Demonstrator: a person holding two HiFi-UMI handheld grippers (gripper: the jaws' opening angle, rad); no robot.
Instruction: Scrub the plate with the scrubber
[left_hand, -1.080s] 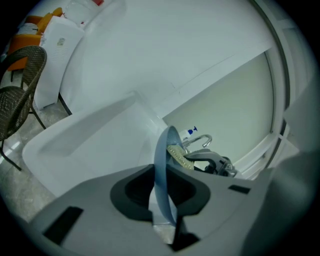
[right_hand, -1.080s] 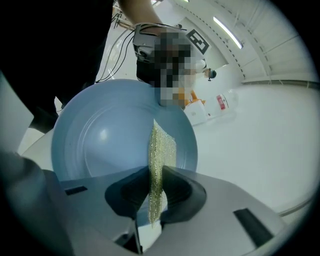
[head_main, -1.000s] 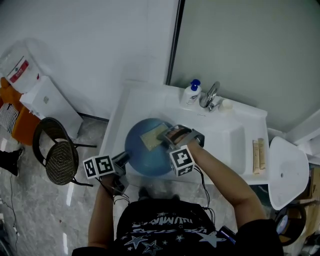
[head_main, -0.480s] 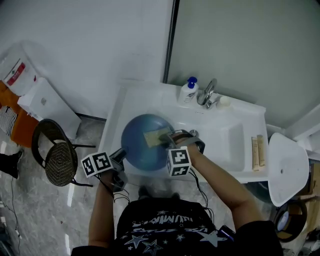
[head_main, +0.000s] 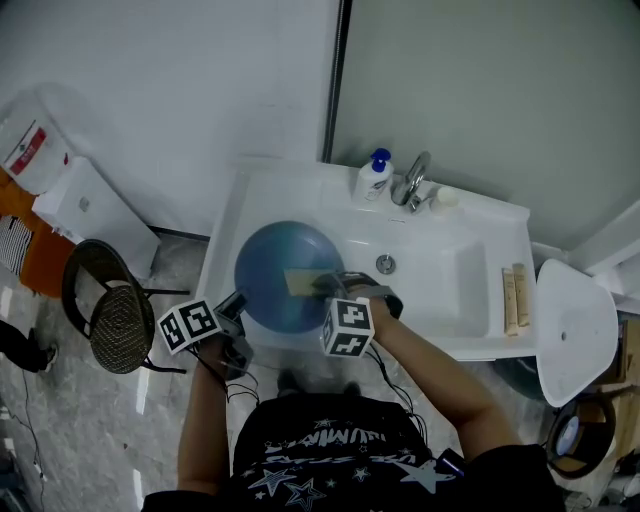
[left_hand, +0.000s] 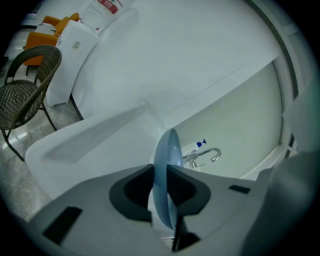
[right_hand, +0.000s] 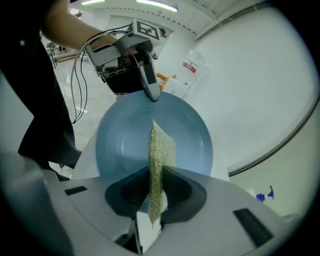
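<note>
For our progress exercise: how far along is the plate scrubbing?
Done: the left claw grips the blue plate by its rim at the sink, and the right claw grips the scrubber. In hand: the scrubber lies against the plate's face. Left: more scrubbing perhaps; how clean the plate is cannot be told.

Right hand-held gripper (head_main: 328, 284) has rolled and drawn toward the person. The scrubber (head_main: 302, 282) has shifted lower across the plate (head_main: 262, 290) and now shows narrower.

plate (head_main: 270, 270): smooth, glossy blue | scrubber (right_hand: 161, 145): rough, glittery yellow mesh | sink (head_main: 470, 290): glossy white | tap (head_main: 412, 180): shiny metal | my right gripper (right_hand: 156, 170): matt grey plastic
</note>
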